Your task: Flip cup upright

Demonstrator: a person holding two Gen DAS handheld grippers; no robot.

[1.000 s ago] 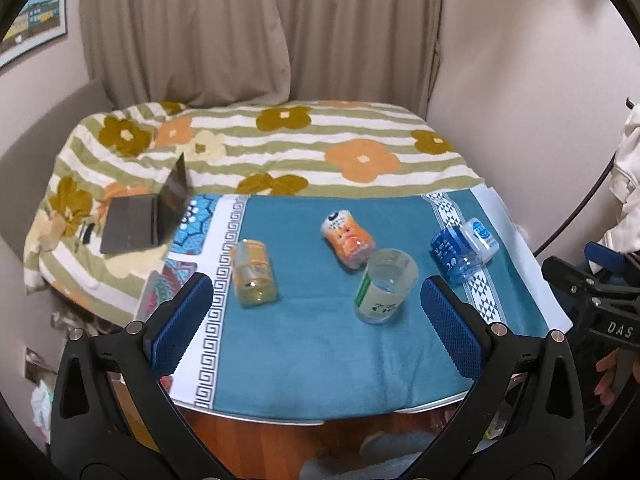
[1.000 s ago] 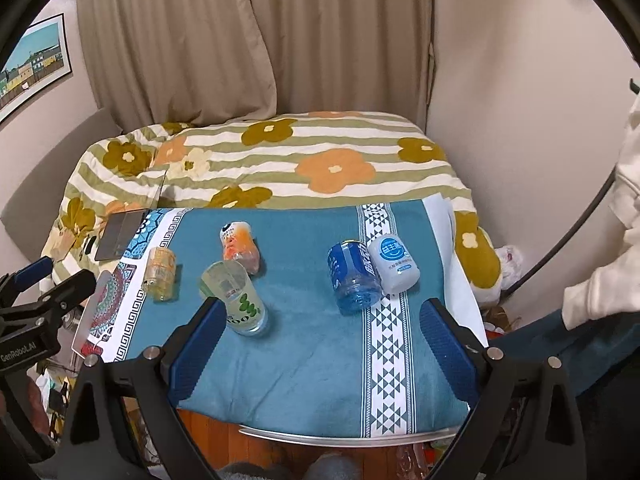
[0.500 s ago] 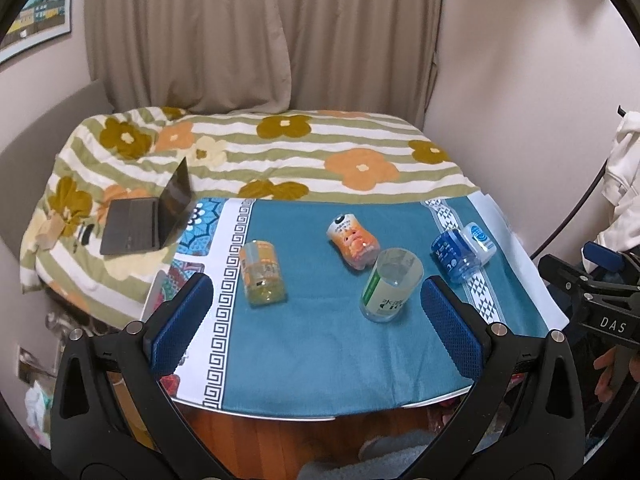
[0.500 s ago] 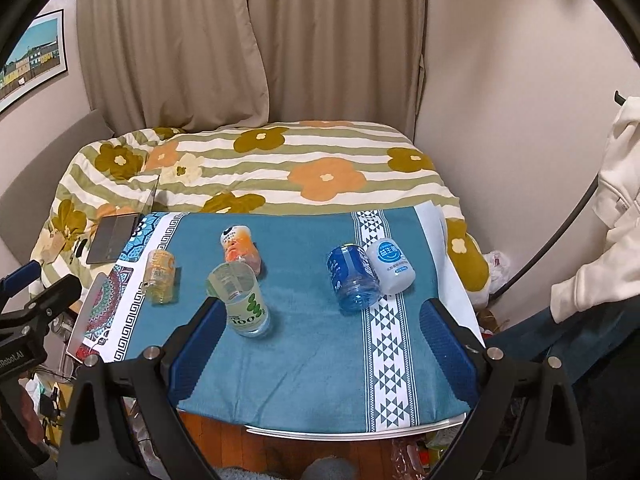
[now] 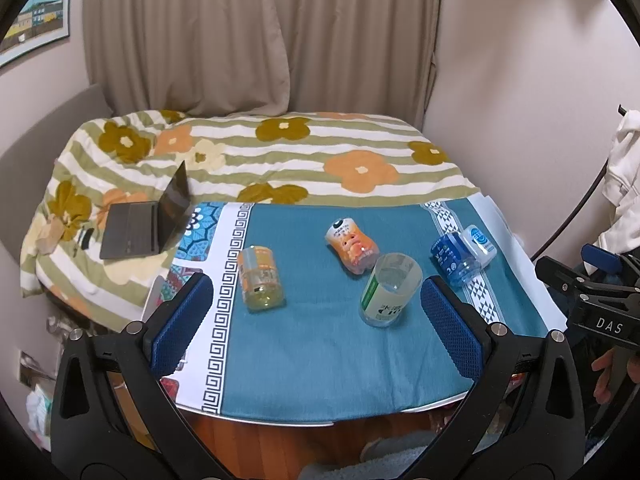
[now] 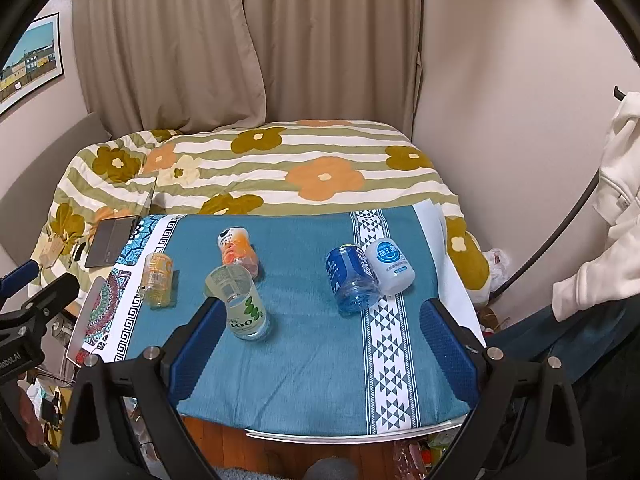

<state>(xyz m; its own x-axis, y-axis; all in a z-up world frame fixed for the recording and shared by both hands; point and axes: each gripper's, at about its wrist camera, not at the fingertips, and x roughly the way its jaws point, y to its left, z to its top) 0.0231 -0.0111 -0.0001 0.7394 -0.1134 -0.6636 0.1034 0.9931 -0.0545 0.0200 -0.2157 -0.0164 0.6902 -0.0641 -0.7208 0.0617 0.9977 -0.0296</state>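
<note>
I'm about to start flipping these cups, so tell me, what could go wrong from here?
The blue cup and white cup lie touching, so gripping one could roll the other toward the table edge. The green-label cup lies close to the orange cup; a wide-open left gripper may bump it.

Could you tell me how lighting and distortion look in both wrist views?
Left wrist view: even indoor light, fisheye bowing the table edge, black vignette corners. Right wrist view: the same, with soft shadows under the green-label cup.
</note>
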